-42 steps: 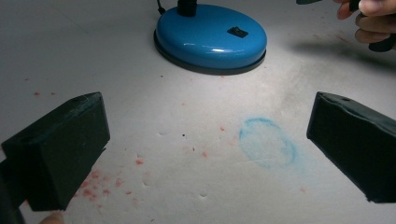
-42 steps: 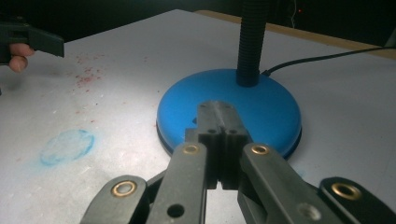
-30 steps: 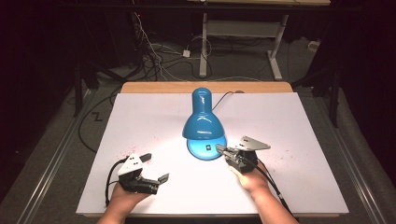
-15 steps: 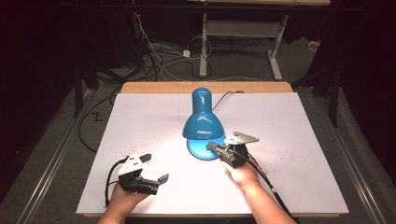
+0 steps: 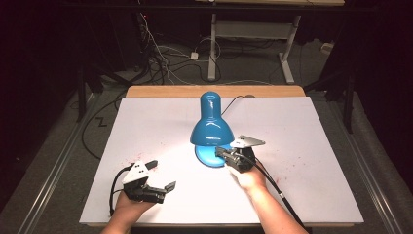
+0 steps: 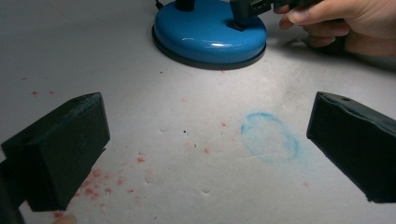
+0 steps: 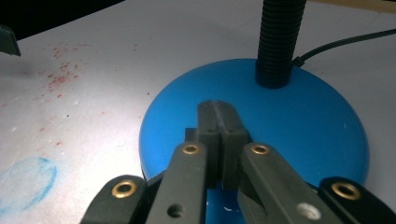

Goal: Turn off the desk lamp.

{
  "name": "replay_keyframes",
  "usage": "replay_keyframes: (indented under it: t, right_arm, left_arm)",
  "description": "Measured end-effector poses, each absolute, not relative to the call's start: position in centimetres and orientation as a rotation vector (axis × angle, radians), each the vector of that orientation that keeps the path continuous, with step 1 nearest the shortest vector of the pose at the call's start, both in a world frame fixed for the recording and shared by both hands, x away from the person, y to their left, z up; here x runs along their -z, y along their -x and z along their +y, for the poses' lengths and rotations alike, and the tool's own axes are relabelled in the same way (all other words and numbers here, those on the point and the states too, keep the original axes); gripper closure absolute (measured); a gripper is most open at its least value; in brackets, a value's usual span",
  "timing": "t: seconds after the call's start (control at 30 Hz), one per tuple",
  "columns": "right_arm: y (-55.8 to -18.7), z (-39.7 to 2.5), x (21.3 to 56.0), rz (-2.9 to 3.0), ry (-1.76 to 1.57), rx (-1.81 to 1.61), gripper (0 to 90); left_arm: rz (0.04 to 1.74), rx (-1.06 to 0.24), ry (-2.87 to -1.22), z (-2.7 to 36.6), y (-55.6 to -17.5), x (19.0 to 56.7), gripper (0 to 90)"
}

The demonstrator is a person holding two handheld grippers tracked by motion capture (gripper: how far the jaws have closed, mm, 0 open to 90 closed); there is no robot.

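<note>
lamp (image 5: 212,124): blue desk lamp, sitting mid-table toward the far edge, shade pointing down and lighting the sheet around its base
lamp base (image 7: 261,121): round blue disc, black ribbed neck (image 7: 279,37) rising from its far side, black cord (image 7: 348,44) trailing off beside the neck
right gripper (image 5: 225,154): jaws pressed together, tips sitting on the near part of the lamp base; whether they are pressing a switch, cannot tell
left gripper (image 5: 158,183): jaws spread wide, gripping nothing, hovering near-left of the lamp, well apart from it
surface: white sheet (image 5: 311,146) covering the table, bare wood strip (image 5: 160,91) showing behind the lamp
marks: red specks (image 6: 116,179) scattering across the sheet near-left of the lamp; faint blue ring stain (image 6: 270,136) lying just near of the base
room: dark, cables (image 5: 165,53) running over the floor behind the lamp, white desk frame (image 5: 253,36) standing farther back
writing: no readable text or branding
</note>
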State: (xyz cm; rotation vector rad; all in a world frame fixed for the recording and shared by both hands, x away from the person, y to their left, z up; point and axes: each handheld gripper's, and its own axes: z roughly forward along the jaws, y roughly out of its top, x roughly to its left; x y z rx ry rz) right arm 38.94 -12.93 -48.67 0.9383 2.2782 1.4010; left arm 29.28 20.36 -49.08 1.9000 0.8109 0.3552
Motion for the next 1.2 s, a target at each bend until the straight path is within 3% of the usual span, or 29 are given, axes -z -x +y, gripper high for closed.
replay_keyframes:
  t: [1.2]
  right_arm:
    - [-39.28,-12.81,48.77,2.291,-0.979,-1.371,90.0]
  left_arm:
    - [0.817,-0.350,-1.897,20.38,-29.35,49.09,0.0]
